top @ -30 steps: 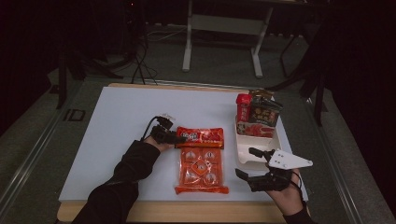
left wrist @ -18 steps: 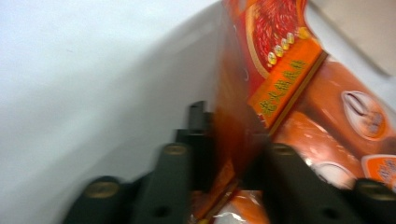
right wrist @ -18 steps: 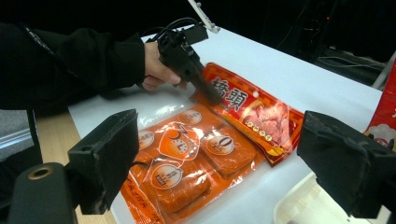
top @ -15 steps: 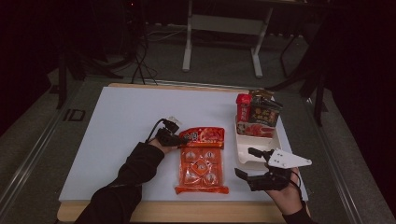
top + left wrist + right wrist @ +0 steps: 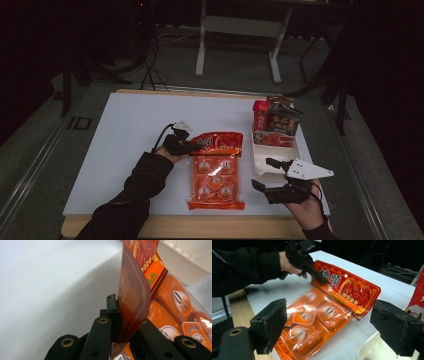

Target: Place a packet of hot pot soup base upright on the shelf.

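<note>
High view: one orange snack bag (image 5: 216, 175), perhaps three packets in tray (image 5: 260, 162).

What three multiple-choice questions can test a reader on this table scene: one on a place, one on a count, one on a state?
1. Where does the white tray lie?
A. To the right of the orange snack bag
B. To the left of it
C. Under it

2. How many packets stand in the tray?
A. None
B. Two
C. Five

3. What is the state of the left gripper?
A. Open above the bag
B. Shut on the bag's red top edge
C. Lying loose on the table

Answers:
1. A, as the high view shows the tray right of the bag.
2. B, a red packet and a dark packet stand at its far end.
3. B, its fingers pinch the lifted edge.
</note>
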The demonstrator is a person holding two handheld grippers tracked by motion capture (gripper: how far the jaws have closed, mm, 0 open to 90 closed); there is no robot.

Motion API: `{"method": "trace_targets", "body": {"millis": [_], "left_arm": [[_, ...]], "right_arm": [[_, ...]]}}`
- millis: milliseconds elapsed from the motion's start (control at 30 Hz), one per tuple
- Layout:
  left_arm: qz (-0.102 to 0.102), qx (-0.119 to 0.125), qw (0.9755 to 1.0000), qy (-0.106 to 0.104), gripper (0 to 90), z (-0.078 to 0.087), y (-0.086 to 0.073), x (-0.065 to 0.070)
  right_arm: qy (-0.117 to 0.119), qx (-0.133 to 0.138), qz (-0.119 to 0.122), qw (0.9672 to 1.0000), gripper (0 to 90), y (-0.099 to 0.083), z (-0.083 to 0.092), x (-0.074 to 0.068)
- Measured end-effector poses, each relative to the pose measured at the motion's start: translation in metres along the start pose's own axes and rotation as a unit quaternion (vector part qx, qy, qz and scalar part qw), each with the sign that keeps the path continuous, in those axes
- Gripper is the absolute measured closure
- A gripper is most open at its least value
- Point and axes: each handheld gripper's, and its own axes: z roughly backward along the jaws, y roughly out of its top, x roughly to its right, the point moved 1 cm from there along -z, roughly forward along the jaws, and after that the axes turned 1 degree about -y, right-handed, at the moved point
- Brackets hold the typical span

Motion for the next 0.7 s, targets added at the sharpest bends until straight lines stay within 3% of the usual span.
{"method": "trace_targets", "body": {"millis": [400, 700], "left_arm": [[-0.023, 0.025, 0.9992, -0.020, 89.7, 0.025, 0.015, 0.018], [-0.049, 0.051, 0.9966, -0.043, 89.7, 0.043, 0.023, 0.034]], "right_arm": [[-0.008, 0.006, -0.001, 0.9999, 14.0, 0.002, 0.002, 0.000], [-0.015, 0.015, -0.001, 0.9998, 13.9, 0.007, 0.007, 0.001]]}}
